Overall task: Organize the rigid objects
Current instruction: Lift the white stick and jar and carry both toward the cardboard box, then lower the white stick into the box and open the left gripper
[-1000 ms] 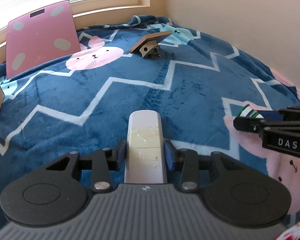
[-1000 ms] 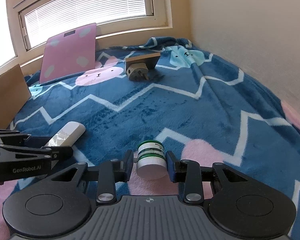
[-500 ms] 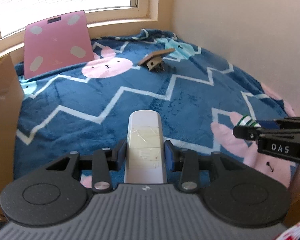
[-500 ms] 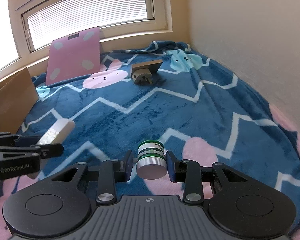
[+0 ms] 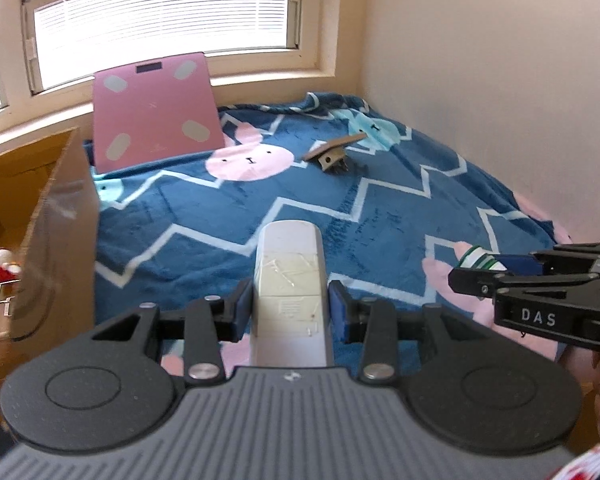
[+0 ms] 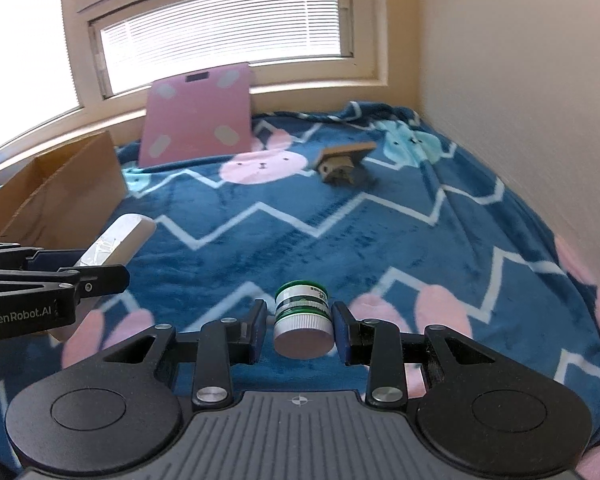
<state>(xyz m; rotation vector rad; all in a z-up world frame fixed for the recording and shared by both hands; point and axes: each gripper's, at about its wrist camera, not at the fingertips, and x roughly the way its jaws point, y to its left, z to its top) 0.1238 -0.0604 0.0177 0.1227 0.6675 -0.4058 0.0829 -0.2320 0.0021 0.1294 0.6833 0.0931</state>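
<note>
Readable writing: "DAS" in white on the side of the right gripper (image 5: pixel 480 276) as seen from the left wrist view; "GenRobot.AI" on the side of the left gripper (image 6: pixel 100 276) as seen from the right wrist view. The small jar (image 6: pixel 303 322) has a green and white label with tiny print, too small to read.

Left gripper (image 5: pixel 291 312): fingers closed in on a white remote (image 5: pixel 290 280), pads touching both long sides near its back half. The remote points forward, past the fingertips, held above the blue blanket (image 5: pixel 340 208). Clear tape is stuck across its top face, with a small sticker below it, text unreadable.

Right gripper (image 6: pixel 300 330): fingers closed around the jar, which sits between the pads lying on its side, silver lid end toward the camera. A thin gap shows on the left pad side, so full contact cannot be confirmed there. The jar is off the blanket, held in the air.

In the left wrist view the jar (image 5: pixel 480 259) pokes out past the right fingertips. In the right wrist view the remote (image 6: pixel 118 240) sticks out of the left gripper toward the cardboard box (image 6: pixel 60 196).

A pink bathroom scale (image 5: pixel 156 112) leans against the window sill (image 5: pixel 260 76). A brown plug adapter (image 5: pixel 332 156) lies on the blanket near the far corner. The box (image 5: pixel 32 200) stands at the left edge with red and white items inside.
</note>
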